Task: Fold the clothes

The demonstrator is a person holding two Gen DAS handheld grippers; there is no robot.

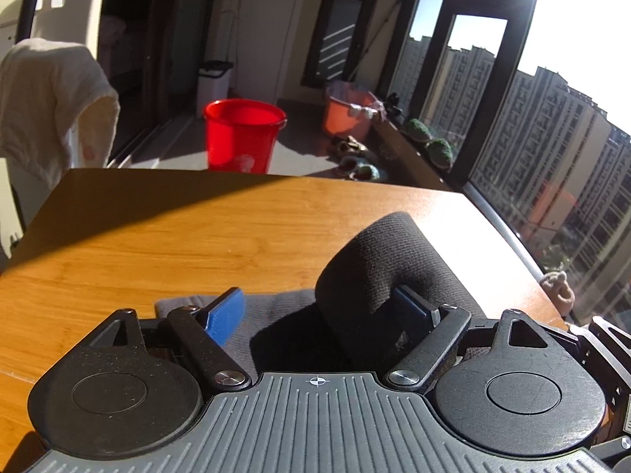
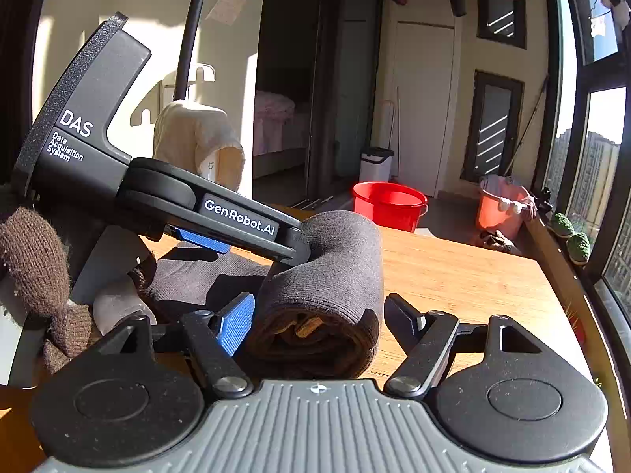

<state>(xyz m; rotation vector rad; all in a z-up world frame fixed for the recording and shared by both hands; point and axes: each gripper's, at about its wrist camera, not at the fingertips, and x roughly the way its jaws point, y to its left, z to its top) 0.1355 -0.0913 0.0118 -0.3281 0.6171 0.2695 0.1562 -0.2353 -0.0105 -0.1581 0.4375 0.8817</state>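
A dark grey garment (image 2: 327, 287) lies on the wooden table (image 2: 453, 276), its near part rolled into a thick bundle. My right gripper (image 2: 315, 315) stands open around the end of that roll, the blue pad (image 2: 236, 323) close against its left side. My left gripper (image 2: 256, 244) comes in from the left, open, with one finger tucked into the fold on top of the roll. In the left wrist view the garment (image 1: 386, 260) bulges up over the right finger of the left gripper (image 1: 319, 303), and flat cloth lies under the left blue pad (image 1: 224, 315).
A hand in a brown knitted glove (image 2: 31, 260) holds the left gripper. A cream garment (image 1: 51, 106) hangs beyond the table's far left corner. A red bucket (image 1: 242, 134), an orange tub (image 1: 347, 112) and a white bin (image 2: 376, 165) stand on the floor behind. Windows run along the right.
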